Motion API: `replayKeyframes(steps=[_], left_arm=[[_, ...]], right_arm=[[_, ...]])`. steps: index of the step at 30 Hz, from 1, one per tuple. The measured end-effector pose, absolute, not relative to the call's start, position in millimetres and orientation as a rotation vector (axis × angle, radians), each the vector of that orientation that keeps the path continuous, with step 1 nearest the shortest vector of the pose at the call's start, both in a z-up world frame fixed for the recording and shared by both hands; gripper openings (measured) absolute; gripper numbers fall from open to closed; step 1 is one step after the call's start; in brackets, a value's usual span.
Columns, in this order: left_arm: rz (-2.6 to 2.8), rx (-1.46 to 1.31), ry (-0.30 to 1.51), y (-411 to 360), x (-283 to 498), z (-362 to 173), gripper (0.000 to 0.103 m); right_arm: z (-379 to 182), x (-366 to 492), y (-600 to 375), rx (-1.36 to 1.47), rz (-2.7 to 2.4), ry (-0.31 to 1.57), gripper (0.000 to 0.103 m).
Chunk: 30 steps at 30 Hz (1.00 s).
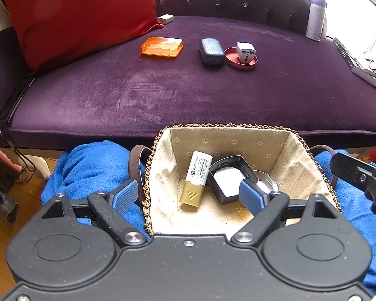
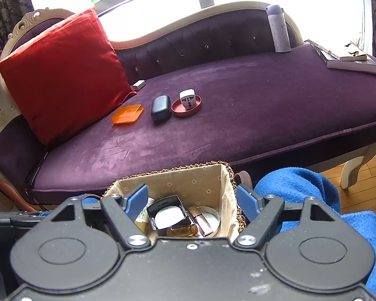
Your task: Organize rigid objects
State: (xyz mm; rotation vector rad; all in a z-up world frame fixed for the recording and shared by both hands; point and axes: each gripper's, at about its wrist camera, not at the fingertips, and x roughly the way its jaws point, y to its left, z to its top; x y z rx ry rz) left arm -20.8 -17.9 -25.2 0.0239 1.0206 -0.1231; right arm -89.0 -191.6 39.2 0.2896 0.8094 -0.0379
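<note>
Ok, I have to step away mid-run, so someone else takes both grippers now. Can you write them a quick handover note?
Left gripper: jaws open, empty, over the basket.
Right gripper: jaws open, empty, also at the basket.
Done: in the basket lie a white-and-gold tube, a black compact, a round tin and a small amber bottle.
Left: on the purple sofa cushion remain the orange case, the dark case and the white adapter sitting in the red dish.

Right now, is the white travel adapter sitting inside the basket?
No, the white travel adapter rests in the red dish on the sofa.
</note>
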Motion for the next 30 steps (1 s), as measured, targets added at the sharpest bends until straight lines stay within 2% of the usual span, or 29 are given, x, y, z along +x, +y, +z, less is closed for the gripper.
replayKeyframes(steps=[30], left_arm=[[-0.109,0.011,1.05,-16.0,-18.3,-28.9,0.085]], right_arm=[[33.3,-82.1,-189.0,0.312,-0.067,0.828,0.092]])
